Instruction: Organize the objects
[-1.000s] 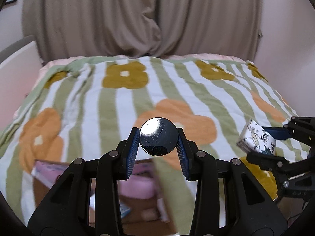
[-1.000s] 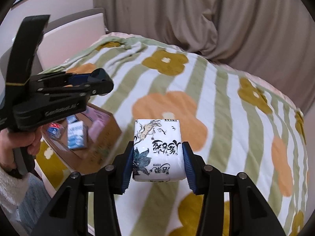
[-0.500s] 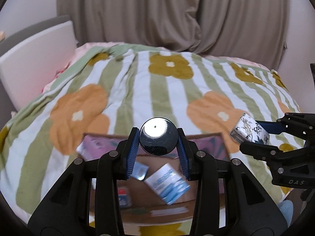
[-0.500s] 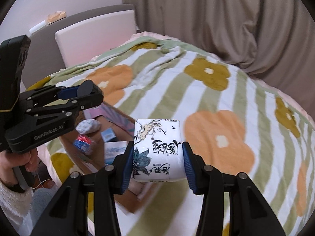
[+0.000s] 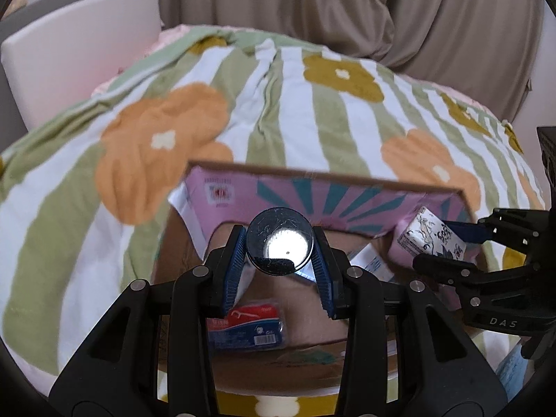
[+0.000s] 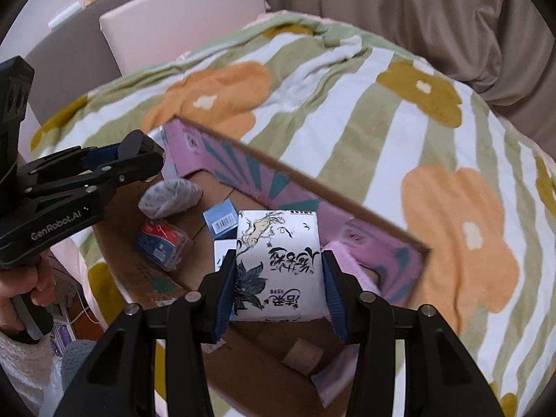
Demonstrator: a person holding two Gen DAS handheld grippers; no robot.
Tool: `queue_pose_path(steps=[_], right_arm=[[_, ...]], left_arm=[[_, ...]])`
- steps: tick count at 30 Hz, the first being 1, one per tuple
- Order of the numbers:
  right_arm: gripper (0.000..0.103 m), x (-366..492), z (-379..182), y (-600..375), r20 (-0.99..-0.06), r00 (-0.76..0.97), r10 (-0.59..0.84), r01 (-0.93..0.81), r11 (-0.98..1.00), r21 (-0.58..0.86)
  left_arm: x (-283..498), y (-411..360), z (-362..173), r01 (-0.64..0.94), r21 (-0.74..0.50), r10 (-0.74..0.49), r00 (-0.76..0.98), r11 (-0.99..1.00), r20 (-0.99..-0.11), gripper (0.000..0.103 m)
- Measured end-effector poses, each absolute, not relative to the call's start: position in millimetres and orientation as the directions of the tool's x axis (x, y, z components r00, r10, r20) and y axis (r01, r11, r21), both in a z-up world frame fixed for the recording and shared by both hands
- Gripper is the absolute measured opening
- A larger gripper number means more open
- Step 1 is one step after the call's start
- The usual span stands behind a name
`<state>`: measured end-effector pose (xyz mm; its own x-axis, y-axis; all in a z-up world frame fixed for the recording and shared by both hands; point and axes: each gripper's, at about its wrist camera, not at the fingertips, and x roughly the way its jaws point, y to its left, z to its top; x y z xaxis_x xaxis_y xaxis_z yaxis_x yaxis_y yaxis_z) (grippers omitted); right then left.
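My left gripper [image 5: 279,255] is shut on a shiny round metal tin [image 5: 279,240] and holds it above an open cardboard box [image 5: 312,175] with pink flaps that sits on the bed. My right gripper [image 6: 278,278] is shut on a white tissue pack [image 6: 278,264] with black ink drawings, above the same box [image 6: 312,187]. The pack [image 5: 429,238] and right gripper [image 5: 451,246] show at the right in the left wrist view. The left gripper [image 6: 125,163] shows at the left in the right wrist view.
Inside the box lie a red and blue packet [image 6: 161,239], a small blue carton [image 6: 220,220], a grey crumpled pouch [image 6: 170,194] and a pink item [image 6: 354,271]. A striped flower blanket [image 5: 278,104] covers the bed. A white headboard [image 5: 76,48] and curtains [image 5: 382,10] stand behind.
Both grippers have moved left and down over the box, still holding their objects. The box now fills the lower part of both views.
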<state>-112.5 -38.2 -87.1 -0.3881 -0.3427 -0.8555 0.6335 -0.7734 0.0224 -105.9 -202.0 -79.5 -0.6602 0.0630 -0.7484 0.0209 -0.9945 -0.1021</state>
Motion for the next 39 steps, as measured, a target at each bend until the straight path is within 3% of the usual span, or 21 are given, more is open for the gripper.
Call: queue_pose_path(steps=[16,17,19,20,21,39], right_arm=[[0.043,-117.4,-102.7,-47.7,-0.872,-0.359,-0.332,0.637,-0.771,0.032],[0.045,-118.9,-103.8,-47.5,-0.876,-0.352,-0.328,0.632,-0.774,0.036],[0.062,-119.7,-105.2,-47.2,-0.879,-0.348,-0.325,0.626,-0.779,0.04],[0.086,-119.3,-105.7,-46.1,-0.878,-0.351,-0.324,0.624,-0.78,0.039],[0.103,-118.2,-105.9,-45.2,-0.878,-0.35,-0.327,0.627,-0.778,0.04],[0.103,-102.6,-112.9,-46.1,-0.883,-0.337,-0.327,0.64,-0.768,0.04]], left_arm=[[-113.4,-198.0,-99.1,-0.039,-0.072,0.081,-0.614,-0.997,-0.785,0.035],[-114.3,-196.3,-97.7,-0.037,-0.058,0.068,-0.613,-0.998,-0.787,0.04],[-117.5,-193.0,-96.2,-0.023,-0.009,0.021,-0.604,-1.0,-0.797,0.082],[-116.7,-191.2,-94.1,-0.011,0.029,-0.016,-0.616,-1.0,-0.788,0.101],[-114.7,-190.7,-92.2,-0.015,0.044,-0.025,-0.63,-0.999,-0.776,0.103],[-107.5,-189.9,-75.9,-0.035,-0.029,0.045,-0.644,-0.999,-0.764,0.103]])
